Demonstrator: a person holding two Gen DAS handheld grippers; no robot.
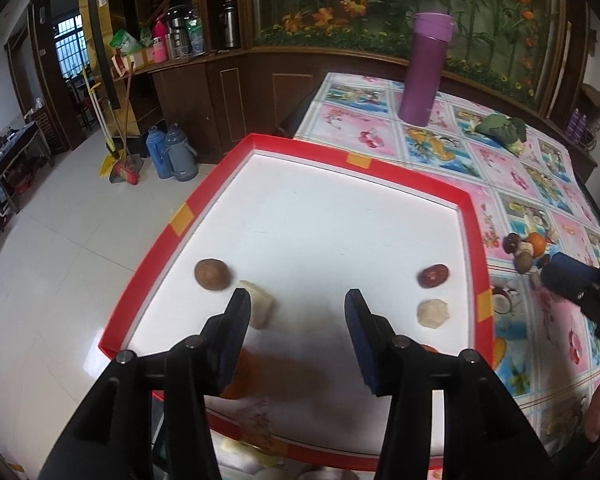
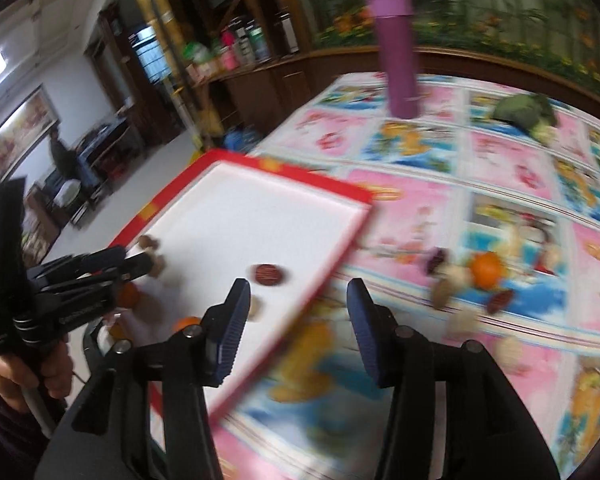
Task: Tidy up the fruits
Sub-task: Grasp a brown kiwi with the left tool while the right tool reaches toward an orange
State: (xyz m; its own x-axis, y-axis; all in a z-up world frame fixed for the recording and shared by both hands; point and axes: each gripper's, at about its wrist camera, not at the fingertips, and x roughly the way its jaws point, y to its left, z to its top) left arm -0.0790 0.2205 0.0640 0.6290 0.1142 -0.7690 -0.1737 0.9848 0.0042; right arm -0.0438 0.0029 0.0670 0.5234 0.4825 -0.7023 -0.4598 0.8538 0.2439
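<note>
While both the left gripper [image 1: 298, 306] and right gripper [image 2: 298, 300] hang parted and empty, sorted pieces lie along the red tray's [image 1: 416, 178] near edges, and the unsorted fruit pile [image 2: 472, 276] waits on the tablecloth [image 2: 500, 152] beyond its right edge

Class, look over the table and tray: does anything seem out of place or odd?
Yes. A small pile of fruits lies loose on the tablecloth beside the red-rimmed tray, while others already sit inside. A leafy green vegetable lies farther back, near the purple bottle.
</note>
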